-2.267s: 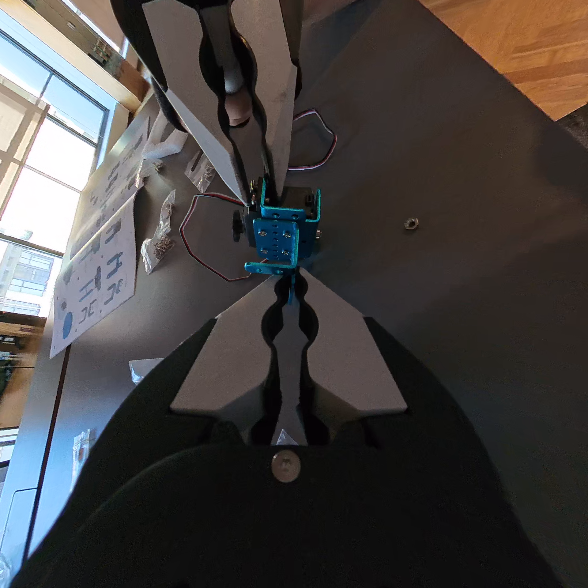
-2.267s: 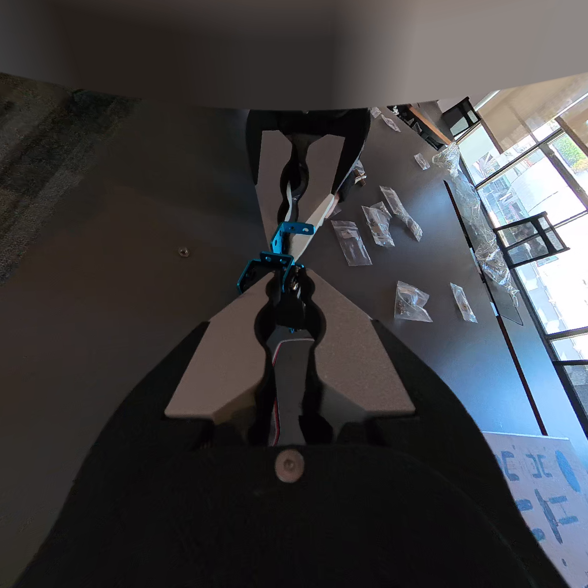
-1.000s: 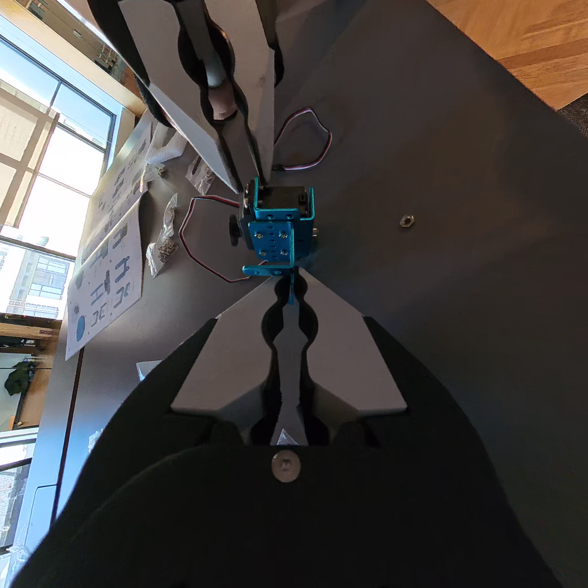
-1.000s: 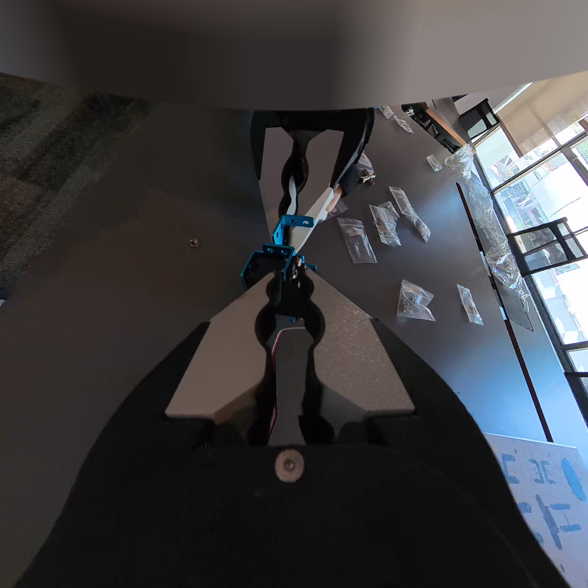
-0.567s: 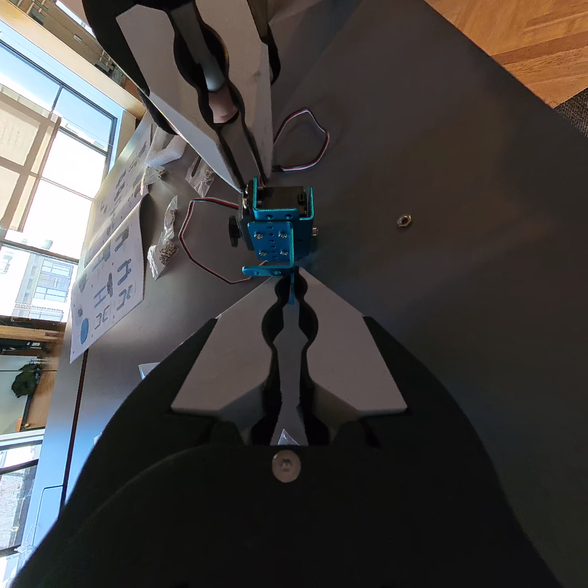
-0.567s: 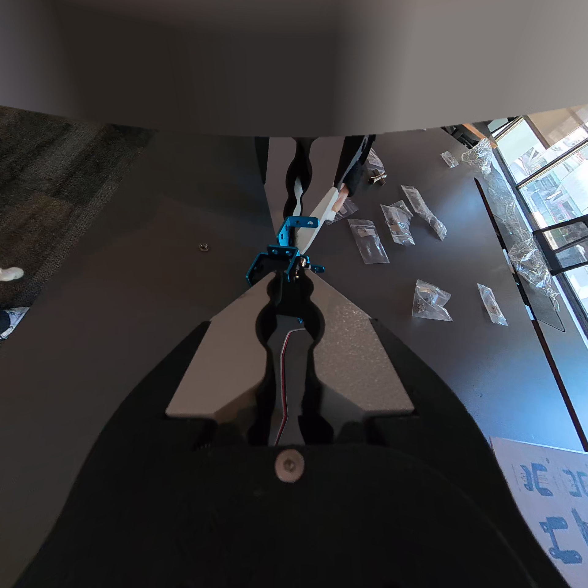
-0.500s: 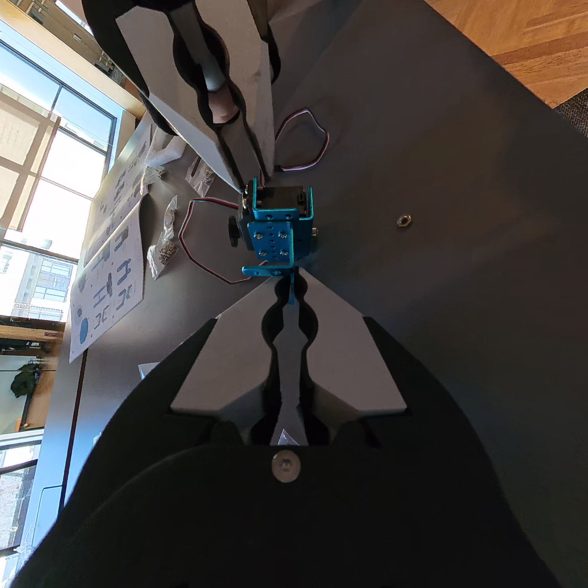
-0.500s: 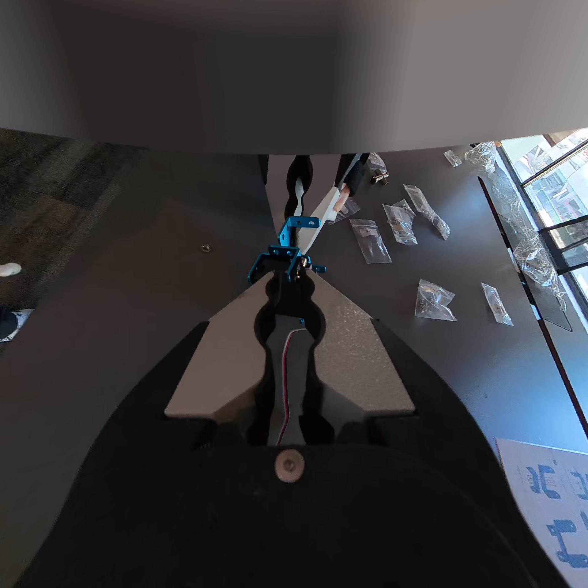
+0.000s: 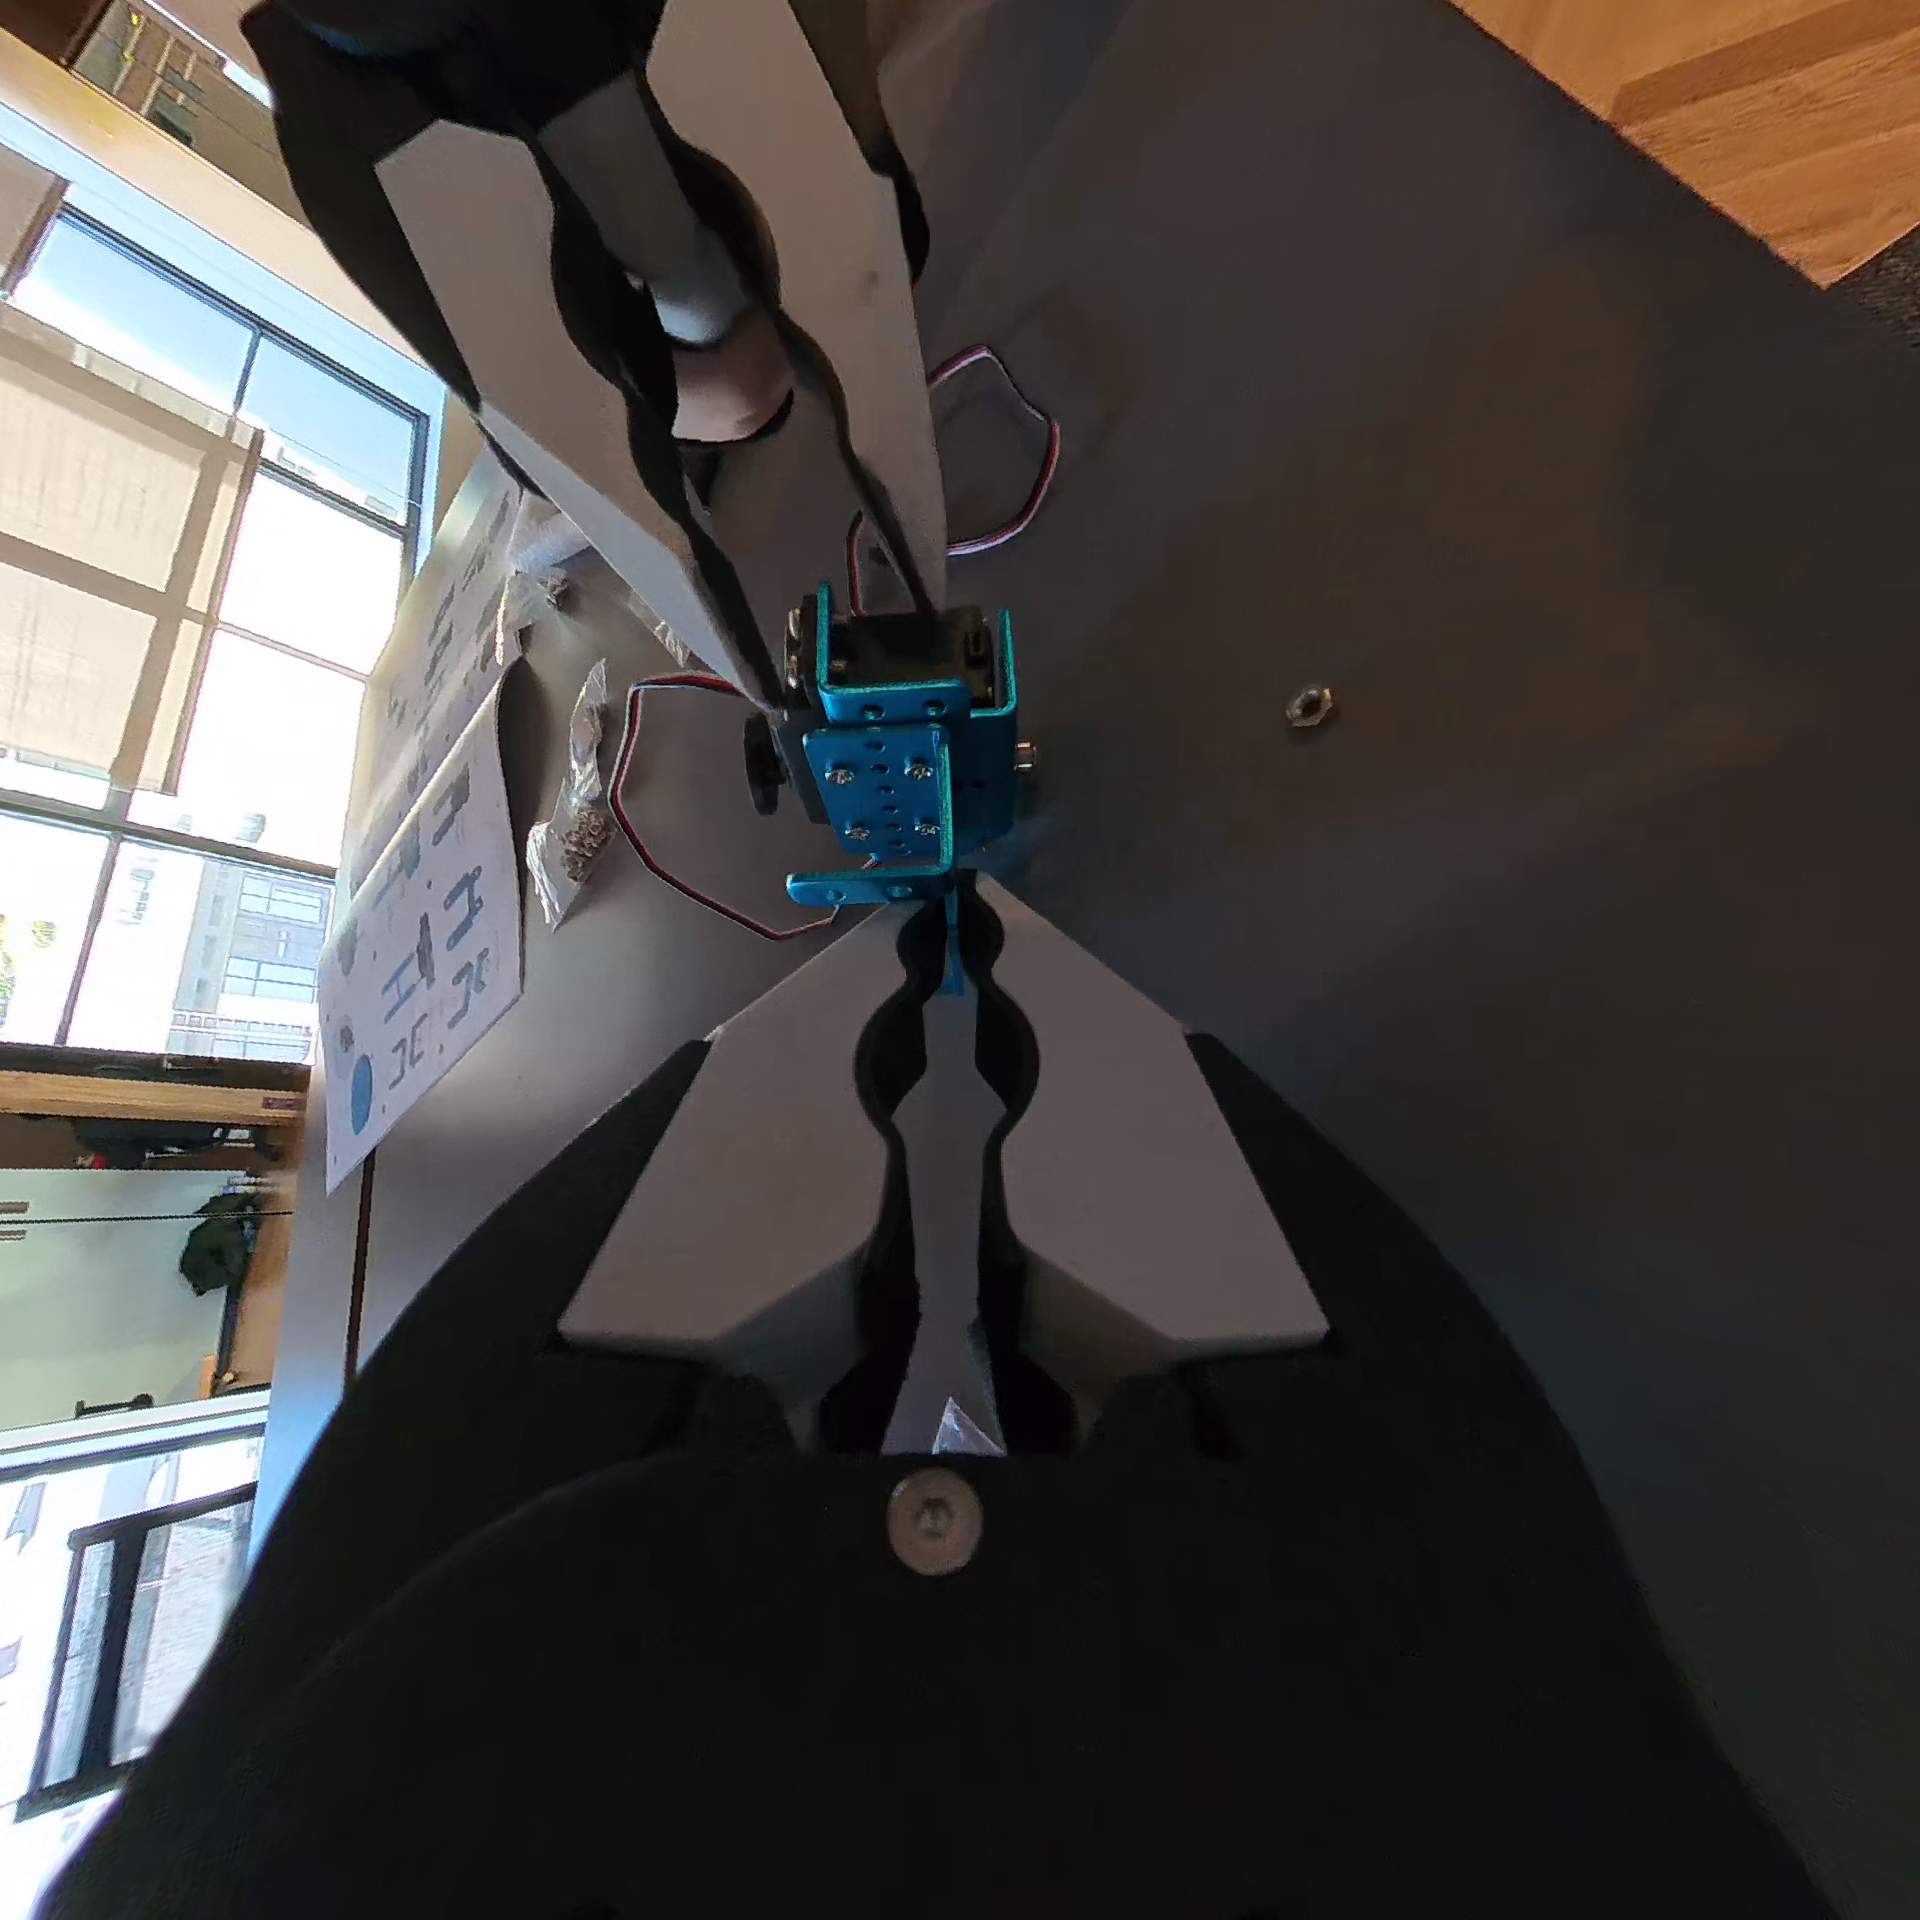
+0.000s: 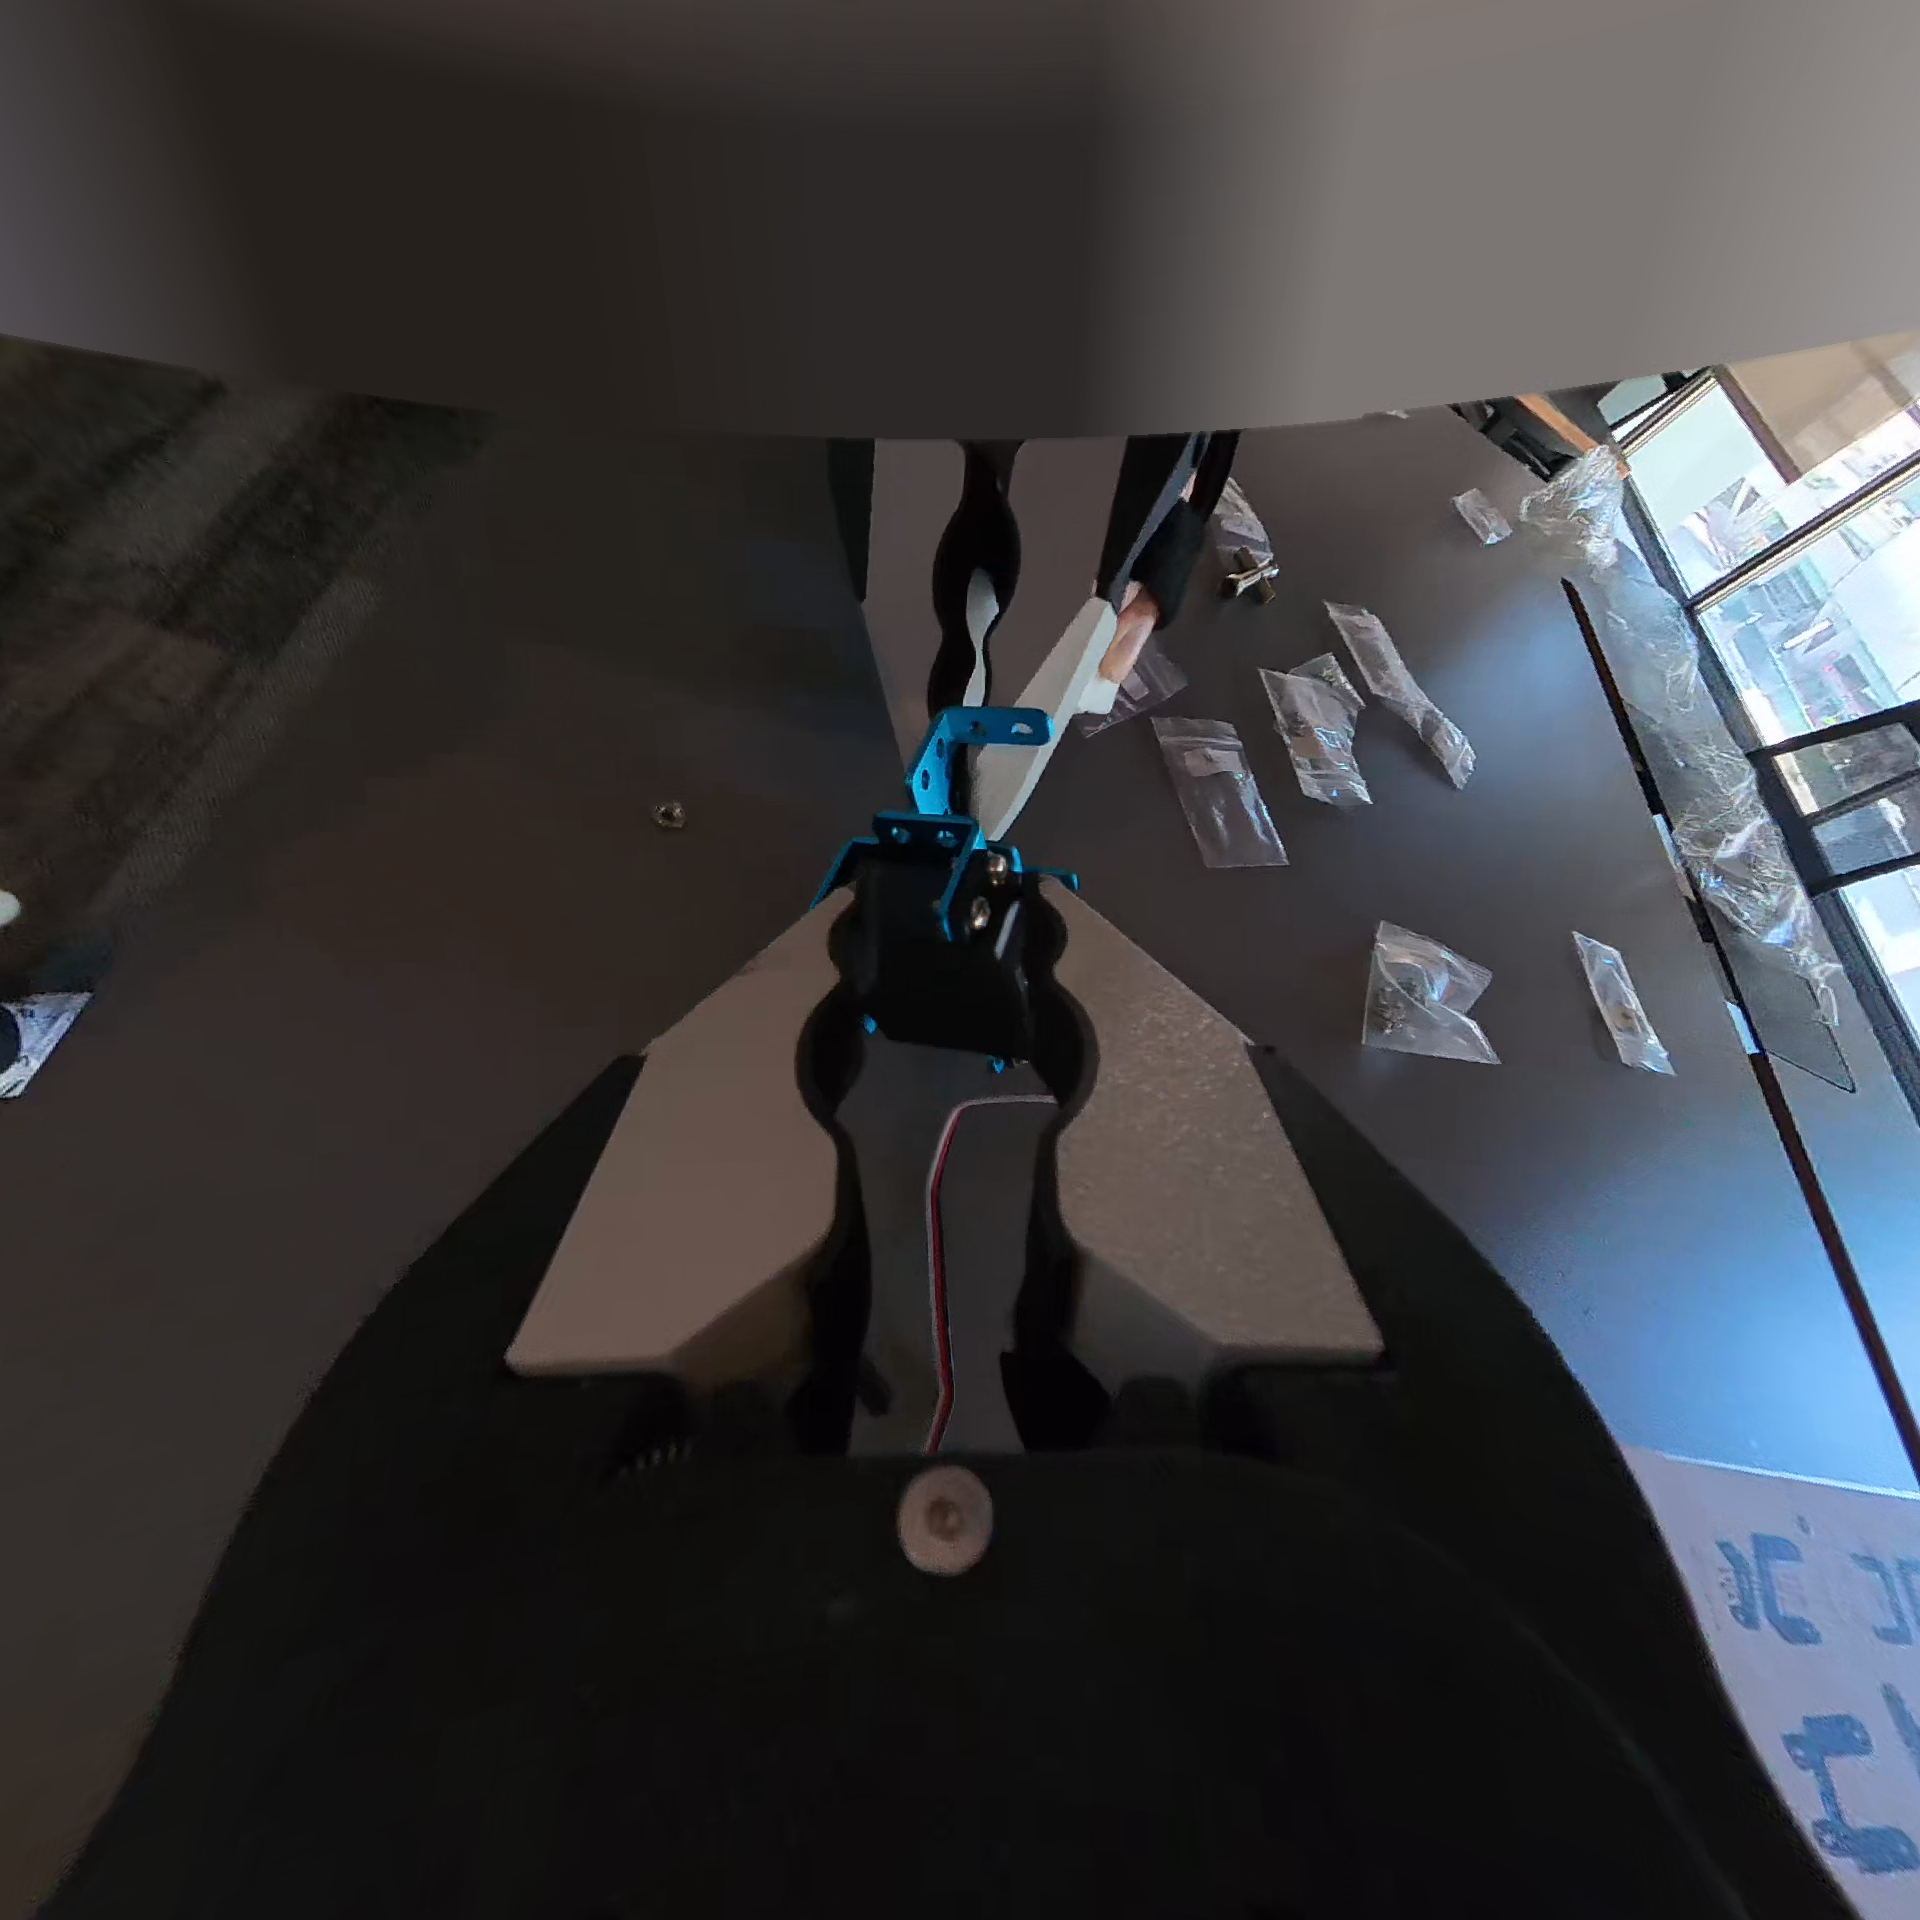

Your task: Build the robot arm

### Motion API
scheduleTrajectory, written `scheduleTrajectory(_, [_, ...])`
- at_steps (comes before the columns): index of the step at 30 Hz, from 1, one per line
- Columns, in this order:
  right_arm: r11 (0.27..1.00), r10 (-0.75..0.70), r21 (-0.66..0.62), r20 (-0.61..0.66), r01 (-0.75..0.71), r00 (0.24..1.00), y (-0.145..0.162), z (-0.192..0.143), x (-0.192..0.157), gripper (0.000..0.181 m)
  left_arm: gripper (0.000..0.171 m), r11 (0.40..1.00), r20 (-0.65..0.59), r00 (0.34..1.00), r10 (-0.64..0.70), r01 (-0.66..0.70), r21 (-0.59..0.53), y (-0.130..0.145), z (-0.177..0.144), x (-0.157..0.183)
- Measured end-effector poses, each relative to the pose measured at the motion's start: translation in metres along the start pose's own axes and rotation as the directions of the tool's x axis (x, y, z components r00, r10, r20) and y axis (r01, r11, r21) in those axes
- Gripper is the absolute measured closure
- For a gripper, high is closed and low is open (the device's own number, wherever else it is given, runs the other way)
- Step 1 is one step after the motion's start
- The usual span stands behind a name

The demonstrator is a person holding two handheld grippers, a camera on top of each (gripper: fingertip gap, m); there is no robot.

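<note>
A small assembly of a blue metal bracket and a black servo with a red, white and black wire is held above the dark table between both grippers. My left gripper is shut on the bracket's thin lower flange. My right gripper is shut on the black servo, with the wire running back between its fingers. In the left wrist view the right gripper comes in from the top. In the right wrist view the left gripper faces me beyond the bracket.
A loose nut lies on the table right of the assembly and also shows in the right wrist view. Several small plastic bags of parts and a printed sheet lie toward the windows. Wooden floor lies past the table edge. My right fingertips sit around 4 cm from my left ones.
Both grippers keep their hold. The right gripper has tilted and shifted a little, and the assembly looks slightly nearer and more turned in both views.
</note>
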State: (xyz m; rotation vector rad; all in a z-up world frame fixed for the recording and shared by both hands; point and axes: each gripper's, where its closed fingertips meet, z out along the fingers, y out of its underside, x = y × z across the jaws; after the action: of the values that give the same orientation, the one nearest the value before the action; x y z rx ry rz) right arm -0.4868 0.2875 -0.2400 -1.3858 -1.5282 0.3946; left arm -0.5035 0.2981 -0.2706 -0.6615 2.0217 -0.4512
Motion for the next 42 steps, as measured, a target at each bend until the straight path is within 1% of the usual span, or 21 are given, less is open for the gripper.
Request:
scheduleTrajectory(2, [0.999,0.027,0.022,0.02,-0.027,0.999,-0.003,-0.002,-0.001,0.154,0.17,1.0,0.01,1.0,0.024,-0.024,-0.006,-0.001,0.0,0.0])
scheduleTrajectory(4, [0.995,0.083,0.048,0.042,-0.085,0.996,-0.006,-0.007,0.002,0.156,0.17,0.999,0.017,0.999,0.043,-0.043,-0.012,-0.001,0.0,0.0])
scheduleTrajectory(6, [0.988,0.136,0.065,0.068,-0.141,0.988,-0.006,-0.012,0.004,0.164,0.17,0.998,0.022,0.998,0.056,-0.056,-0.016,-0.002,0.0,0.0])
scheduleTrajectory(7, [0.985,0.149,0.073,0.074,-0.155,0.986,-0.007,-0.013,0.005,0.165,0.17,0.998,0.023,0.998,0.06,-0.06,-0.017,-0.002,0.0,0.0])
scheduleTrajectory(13, [0.982,0.167,0.079,0.059,-0.172,0.984,-0.006,-0.013,0.009,0.166,0.17,0.997,0.026,0.997,0.073,-0.072,-0.023,-0.002,0.0,0.001])
scheduleTrajectory(16, [0.981,0.173,0.082,0.071,-0.178,0.982,-0.007,-0.011,0.006,0.166,0.17,0.997,0.025,0.997,0.071,-0.071,-0.024,-0.002,0.0,0.001])
scheduleTrajectory(18, [0.982,0.162,0.082,0.075,-0.168,0.984,-0.008,-0.008,0.004,0.162,0.17,0.998,0.024,0.997,0.067,-0.066,-0.024,-0.002,0.0,0.001])
scheduleTrajectory(20, [0.989,0.125,0.077,0.046,-0.128,0.991,-0.009,-0.005,0.004,0.16,0.171,0.998,0.021,0.998,0.057,-0.056,-0.023,-0.002,0.0,0.0])
scheduleTrajectory(22, [0.996,0.061,0.062,0.004,-0.061,0.998,-0.01,-0.005,0.004,0.163,0.171,0.999,0.016,0.999,0.044,-0.044,-0.021,-0.002,0.0,0.0])
scheduleTrajectory(23, [0.997,0.044,0.058,-0.004,-0.044,0.999,-0.01,-0.004,0.004,0.167,0.17,0.999,0.015,0.999,0.039,-0.039,-0.021,-0.002,0.0,0.0])
scheduleTrajectory(25, [0.996,0.072,0.042,0.009,-0.073,0.997,-0.009,-0.002,0.002,0.167,0.17,0.999,0.015,0.999,0.037,-0.036,-0.021,-0.001,0.0,0.0])
scheduleTrajectory(28, [0.99,0.133,0.033,0.05,-0.135,0.99,-0.007,-0.001,0.0,0.161,0.17,0.999,0.012,0.999,0.03,-0.029,-0.018,-0.001,0.001,0.0])
scheduleTrajectory(31, [0.992,0.119,0.028,0.031,-0.119,0.992,-0.006,0.0,0.002,0.161,0.17,1.0,0.009,1.0,0.023,-0.022,-0.016,-0.001,0.001,0.0])
scheduleTrajectory(33, [0.996,0.092,0.021,0.008,-0.092,0.996,-0.006,0.0,0.003,0.165,0.17,1.0,0.01,1.0,0.023,-0.023,-0.017,-0.001,0.001,0.0])
scheduleTrajectory(34, [0.997,0.074,0.018,-0.005,-0.074,0.997,-0.006,-0.001,0.004,0.17,0.17,1.0,0.009,1.0,0.019,-0.019,-0.015,-0.001,0.001,0.0])
scheduleTrajectory(42, [0.999,0.03,-0.026,-0.071,-0.031,0.997,-0.003,0.0,0.009,0.172,0.17,0.999,-0.004,1.0,-0.029,0.029,-0.012,0.001,0.002,-0.001])
